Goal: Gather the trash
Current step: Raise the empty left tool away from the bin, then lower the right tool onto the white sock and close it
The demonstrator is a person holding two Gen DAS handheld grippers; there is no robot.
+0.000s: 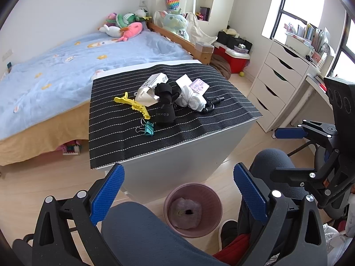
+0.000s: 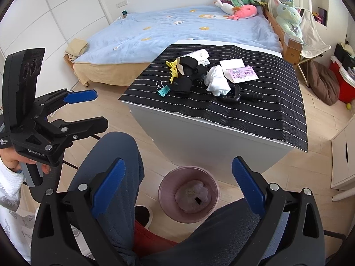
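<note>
Drop step judged complete: crumpled wad (image 2: 192, 196) lay in the pink bin (image 2: 165, 194) below the counter (image 2: 221, 119); right gripper (image 2: 178, 184) and left gripper (image 1: 178, 188) jaws wide, empty; next, paper box (image 1: 153, 84) on counter above bin.

We see both wrist views angled down over seated knees, sharing the bin (image 1: 192, 209) and striped table (image 2: 255, 110) nearby.
</note>
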